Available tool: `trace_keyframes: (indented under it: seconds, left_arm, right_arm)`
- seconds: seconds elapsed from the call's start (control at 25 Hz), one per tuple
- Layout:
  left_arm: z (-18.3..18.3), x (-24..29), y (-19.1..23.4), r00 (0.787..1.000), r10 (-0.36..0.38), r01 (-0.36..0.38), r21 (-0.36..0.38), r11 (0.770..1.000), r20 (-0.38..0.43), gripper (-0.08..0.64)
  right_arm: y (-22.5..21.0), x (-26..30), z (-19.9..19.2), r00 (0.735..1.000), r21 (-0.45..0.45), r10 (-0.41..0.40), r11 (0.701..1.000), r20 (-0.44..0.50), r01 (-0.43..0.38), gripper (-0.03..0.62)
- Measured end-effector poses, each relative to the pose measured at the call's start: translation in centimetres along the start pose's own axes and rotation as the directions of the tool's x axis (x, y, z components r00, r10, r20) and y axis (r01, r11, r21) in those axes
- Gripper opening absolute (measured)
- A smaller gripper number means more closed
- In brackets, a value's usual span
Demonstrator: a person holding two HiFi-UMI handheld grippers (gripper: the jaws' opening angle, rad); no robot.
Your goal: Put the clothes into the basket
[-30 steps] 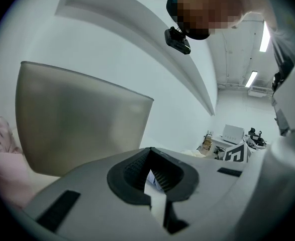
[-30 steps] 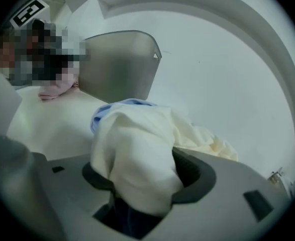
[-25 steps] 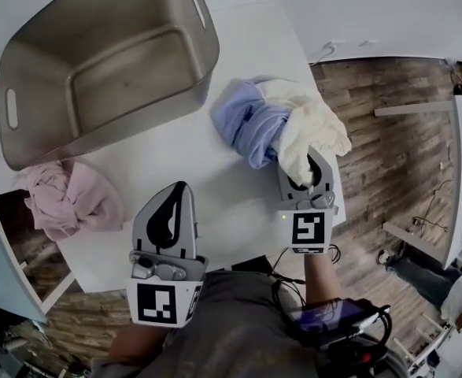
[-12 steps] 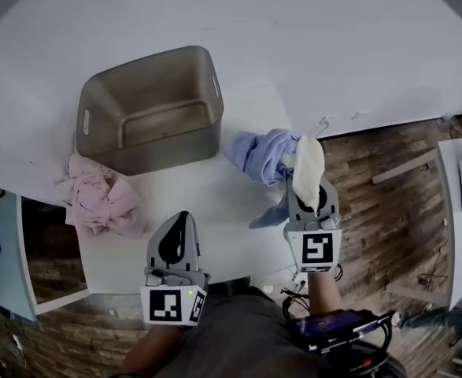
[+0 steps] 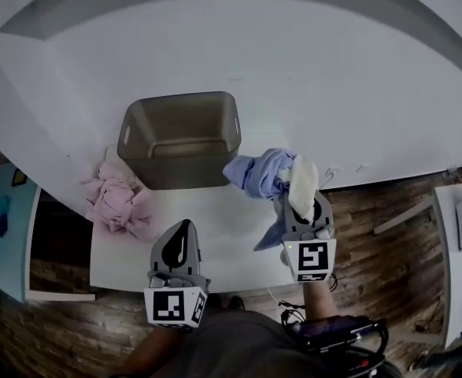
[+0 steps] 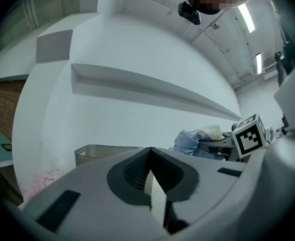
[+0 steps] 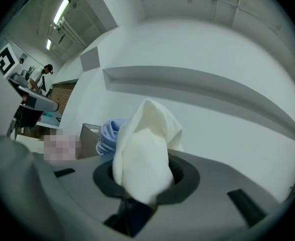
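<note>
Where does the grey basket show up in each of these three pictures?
Head view: the grey basket sits near the centre, slightly left.
Left gripper view: low, left of centre.
Right gripper view: small, at left, its right side hidden by clothes.
Shared landmark: the blue and cream clothes bundle, just right of the basket in all three.

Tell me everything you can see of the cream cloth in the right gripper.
The cream cloth is soft, matte fabric, bunched into a rounded, creased wad. The right gripper is shut on it, and it bulges out past the jaws. It touches a crumpled blue garment on its left, and both sit to the right of the basket.
</note>
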State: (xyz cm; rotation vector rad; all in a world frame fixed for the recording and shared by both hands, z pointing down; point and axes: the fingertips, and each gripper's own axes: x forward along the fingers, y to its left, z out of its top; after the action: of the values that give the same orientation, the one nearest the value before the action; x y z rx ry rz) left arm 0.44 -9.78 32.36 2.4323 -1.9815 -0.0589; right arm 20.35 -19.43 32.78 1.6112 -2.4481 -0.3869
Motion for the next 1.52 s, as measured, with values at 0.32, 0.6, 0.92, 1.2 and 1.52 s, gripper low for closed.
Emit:
trace_keyframes:
  seconds: [0.32,0.6,0.92,1.2,1.52]
  left_arm:
    - [1.0,-0.1,2.4,0.999,0.026,-0.026,0.001,1.0,0.042,0.008]
    - [3.0,2.0,8.1,0.994,0.067,-0.067,0.001,0.998,0.083,0.008]
    - [3.9,5.0,14.5,0.992,0.095,-0.093,-0.024,0.995,0.089,0.008]
    - [3.0,6.7,18.9,0.991,0.113,-0.104,-0.119,0.987,0.074,0.008]
    - [-0.4,7.5,21.5,0.993,0.115,-0.107,-0.21,0.972,0.03,0.008]
  right_arm:
    - [1.1,2.8,4.3,0.996,-0.013,0.024,1.0,0.08,-0.023,0.101]
    - [3.3,9.1,9.8,0.986,-0.03,0.052,0.998,0.16,-0.048,0.1]
    - [7.3,16.8,12.4,0.985,-0.006,0.121,0.993,0.119,-0.121,0.097]
    - [13.4,23.6,10.1,0.965,0.007,0.262,0.965,-0.013,-0.262,0.111]
    - [18.4,25.9,6.6,0.864,0.004,0.451,0.887,-0.225,-0.462,0.262]
